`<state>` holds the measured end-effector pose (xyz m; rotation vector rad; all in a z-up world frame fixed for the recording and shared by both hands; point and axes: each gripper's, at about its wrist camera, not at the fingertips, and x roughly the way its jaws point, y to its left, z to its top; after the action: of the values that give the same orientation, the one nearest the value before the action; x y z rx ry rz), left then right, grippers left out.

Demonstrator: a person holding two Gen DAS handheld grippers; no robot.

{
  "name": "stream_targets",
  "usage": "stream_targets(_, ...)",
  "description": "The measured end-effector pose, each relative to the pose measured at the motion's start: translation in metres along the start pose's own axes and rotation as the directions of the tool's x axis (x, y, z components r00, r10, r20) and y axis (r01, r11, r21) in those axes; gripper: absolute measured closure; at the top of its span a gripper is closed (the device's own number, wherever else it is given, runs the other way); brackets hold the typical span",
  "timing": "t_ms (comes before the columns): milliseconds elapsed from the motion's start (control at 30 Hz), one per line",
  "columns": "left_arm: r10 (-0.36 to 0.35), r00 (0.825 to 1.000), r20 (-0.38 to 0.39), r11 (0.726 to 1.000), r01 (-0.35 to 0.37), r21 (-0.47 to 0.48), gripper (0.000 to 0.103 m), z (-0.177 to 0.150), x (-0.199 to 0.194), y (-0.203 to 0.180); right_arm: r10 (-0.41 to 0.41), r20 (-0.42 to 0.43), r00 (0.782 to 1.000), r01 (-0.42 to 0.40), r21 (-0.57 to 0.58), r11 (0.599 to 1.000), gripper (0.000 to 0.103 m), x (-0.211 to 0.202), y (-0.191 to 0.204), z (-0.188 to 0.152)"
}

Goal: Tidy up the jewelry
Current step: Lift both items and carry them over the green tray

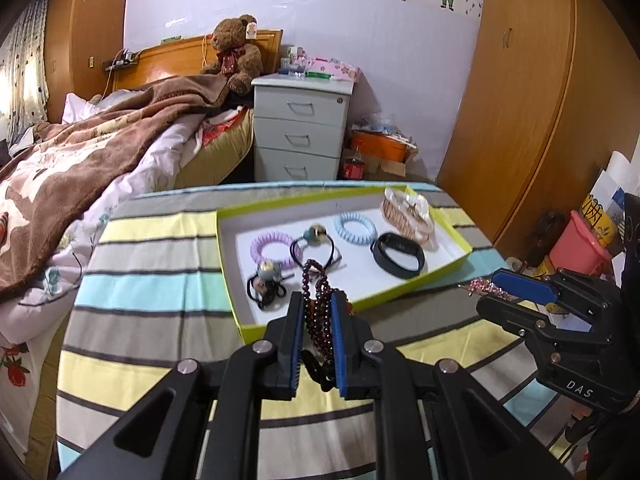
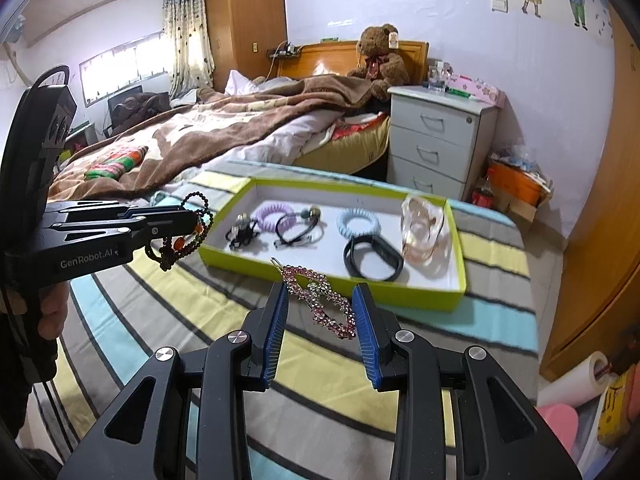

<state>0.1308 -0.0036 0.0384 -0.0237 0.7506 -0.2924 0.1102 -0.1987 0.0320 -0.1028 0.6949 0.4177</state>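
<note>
Orange beads (image 2: 179, 245) below left tongs (image 2: 192, 216), right-view only.

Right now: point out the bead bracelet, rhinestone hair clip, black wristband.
bead bracelet (image 1: 318, 304), left wrist view, strands between the fingers.
rhinestone hair clip (image 2: 320, 300), right wrist view, middle of the clip.
black wristband (image 2: 372, 262), right wrist view, near band edge.

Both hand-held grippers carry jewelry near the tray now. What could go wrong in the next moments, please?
1. The bead bracelet hangs in loose loops from the left hand-held gripper; they may catch the tray wall.
2. The rhinestone hair clip lies slanted in the right hand-held gripper, perhaps held only at its ends, so it may slip.
3. The black hair tie lies just ahead; the beads could tangle with it.
</note>
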Motion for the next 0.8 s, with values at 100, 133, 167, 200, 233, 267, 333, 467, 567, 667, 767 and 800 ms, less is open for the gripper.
stream_targets(100,-0.008,1.0,0.012,1.0,0.008,0.003,0.089,0.012,-0.002,0.002,-0.001,0.023,1.0,0.001,0.005,1.0,0.068,-0.003,0.0,0.013)
stream_targets(133,-0.009,1.0,0.018,1.0,0.009,0.0,0.089,0.016,-0.003,0.003,-0.001,0.029,1.0,0.001,0.007,1.0,0.068,-0.003,-0.001,0.018)
stream_targets(167,-0.012,1.0,0.022,1.0,0.012,-0.004,0.089,0.02,-0.003,0.004,-0.003,0.031,1.0,0.003,0.008,1.0,0.068,-0.003,-0.002,0.021)
stream_targets(200,-0.016,1.0,0.026,1.0,0.016,-0.004,0.089,0.025,-0.003,0.005,-0.005,0.034,0.999,0.005,0.008,1.0,0.068,-0.003,-0.002,0.024)
stream_targets(233,-0.022,0.999,0.03,1.0,0.022,-0.005,0.089,0.029,-0.002,0.007,-0.005,0.036,0.999,0.005,0.008,1.0,0.068,-0.002,-0.002,0.027)
stream_targets(267,-0.027,0.999,0.029,1.0,0.027,-0.008,0.089,0.034,-0.001,0.008,-0.003,0.035,0.999,0.003,0.01,1.0,0.068,0.0,-0.002,0.031)
stream_targets(333,-0.034,0.999,0.033,0.999,0.035,-0.013,0.089,0.042,0.003,0.011,-0.003,0.034,0.999,0.002,0.015,1.0,0.068,0.003,-0.002,0.035)
stream_targets(467,-0.042,0.999,0.031,0.999,0.043,-0.024,0.089,0.057,0.013,0.017,-0.007,0.021,1.0,0.006,0.025,1.0,0.068,0.015,-0.002,0.043)
stream_targets(567,-0.046,0.999,0.029,0.998,0.047,-0.033,0.089,0.068,0.022,0.023,-0.005,0.006,1.0,0.005,0.032,0.999,0.068,0.026,-0.004,0.051)
stream_targets(667,-0.046,0.999,0.022,0.998,0.047,-0.032,0.089,0.075,0.032,0.027,-0.014,-0.003,1.0,0.014,0.06,0.998,0.068,0.037,-0.011,0.058)
stream_targets(767,-0.054,0.999,0.004,0.998,0.054,-0.02,0.089,0.082,0.045,0.029,-0.011,-0.012,1.0,0.013,0.092,0.996,0.068,0.046,-0.016,0.062)
stream_targets(800,-0.053,0.999,-0.001,0.998,0.053,-0.024,0.089,0.083,0.05,0.03,-0.011,-0.016,1.0,0.012,0.095,0.995,0.068,0.05,-0.016,0.063)
